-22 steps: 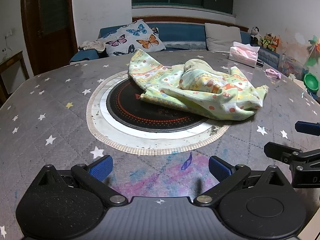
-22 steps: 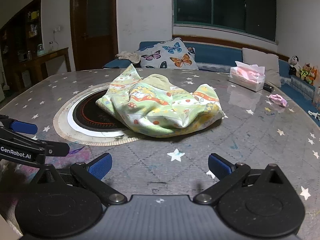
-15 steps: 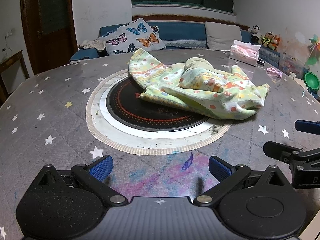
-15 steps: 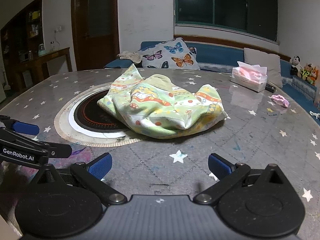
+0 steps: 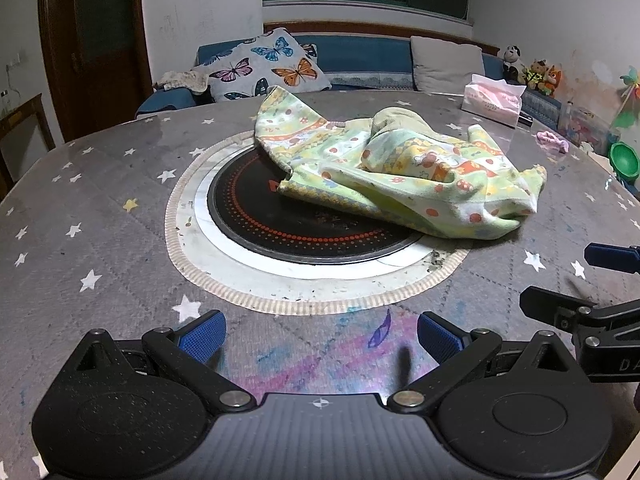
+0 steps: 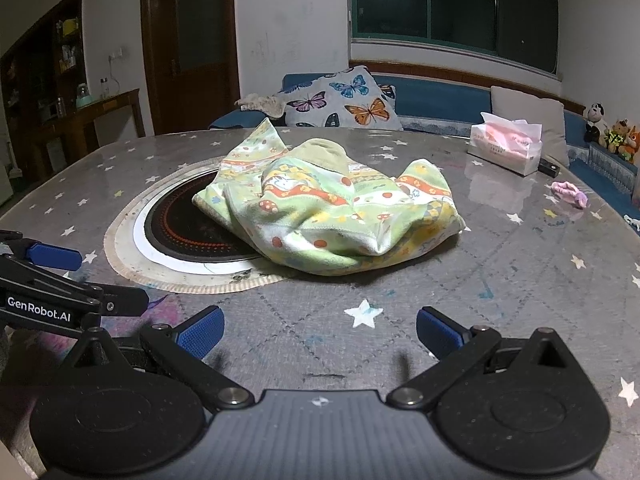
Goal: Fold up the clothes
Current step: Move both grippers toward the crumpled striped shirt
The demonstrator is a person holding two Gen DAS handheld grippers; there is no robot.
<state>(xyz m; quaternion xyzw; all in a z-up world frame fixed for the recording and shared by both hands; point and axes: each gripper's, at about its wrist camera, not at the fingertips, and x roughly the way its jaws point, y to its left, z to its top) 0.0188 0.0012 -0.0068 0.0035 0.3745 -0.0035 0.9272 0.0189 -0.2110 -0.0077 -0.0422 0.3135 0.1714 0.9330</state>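
A crumpled light-green child's garment (image 5: 400, 176) with orange and yellow prints lies on the round table, partly over the black cooktop disc (image 5: 256, 216). It also shows in the right wrist view (image 6: 332, 216). My left gripper (image 5: 320, 336) is open and empty, low over the table's near edge, well short of the garment. My right gripper (image 6: 320, 332) is open and empty, also short of the garment. The right gripper shows at the right edge of the left wrist view (image 5: 600, 280), and the left gripper shows at the left edge of the right wrist view (image 6: 52, 276).
The grey star-print table cover (image 5: 80, 208) spans the table. A pink tissue box (image 6: 508, 148) and a small pink item (image 6: 570, 192) sit at the far right. A sofa with a butterfly pillow (image 5: 268, 68) stands behind the table.
Both grippers have moved slightly forward toward the garment; it looms a little larger. The garment itself has not moved. Both grippers stay open.
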